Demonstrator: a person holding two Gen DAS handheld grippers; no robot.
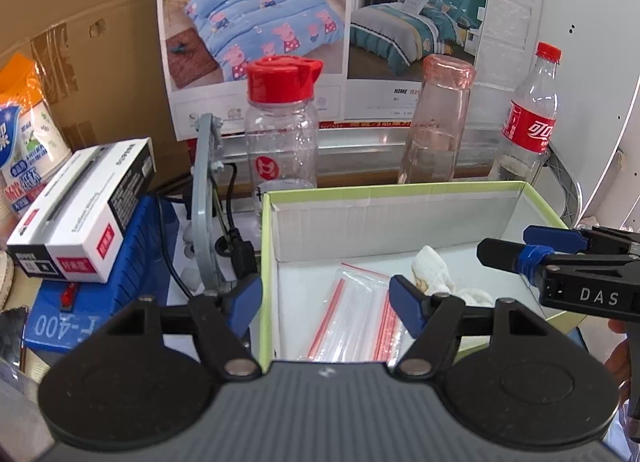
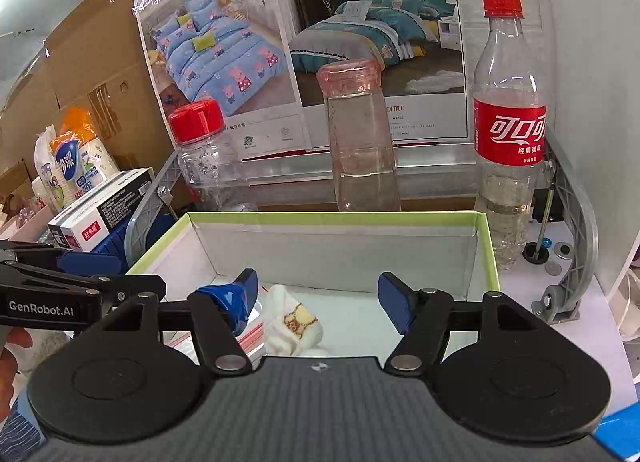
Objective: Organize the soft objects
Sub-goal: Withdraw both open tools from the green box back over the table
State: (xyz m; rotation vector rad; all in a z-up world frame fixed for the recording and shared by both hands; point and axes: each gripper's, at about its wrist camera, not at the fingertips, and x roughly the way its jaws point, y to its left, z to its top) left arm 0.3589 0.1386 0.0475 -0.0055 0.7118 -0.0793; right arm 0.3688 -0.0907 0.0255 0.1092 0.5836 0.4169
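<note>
Open cardboard box (image 2: 486, 250), green rim, white inside. On its floor: one crumpled white sock (image 2: 294, 324) with yellow-brown pattern, soft knit; clear zip bags (image 1: 352, 322), glossy, red seal strips, beside sock.

Left gripper (image 1: 326, 306): blue pads spread, nothing between, over box's left wall. Right gripper (image 2: 316, 302): spread, hanging above sock, not pinching.

Behind box, three clear containers: red-lidded jar (image 1: 282, 125), pink-capped glass bottle (image 2: 360, 141), cola bottle (image 2: 508, 129), red label. Gripper bodies read "DAS", "GenRobot.AI".
</note>
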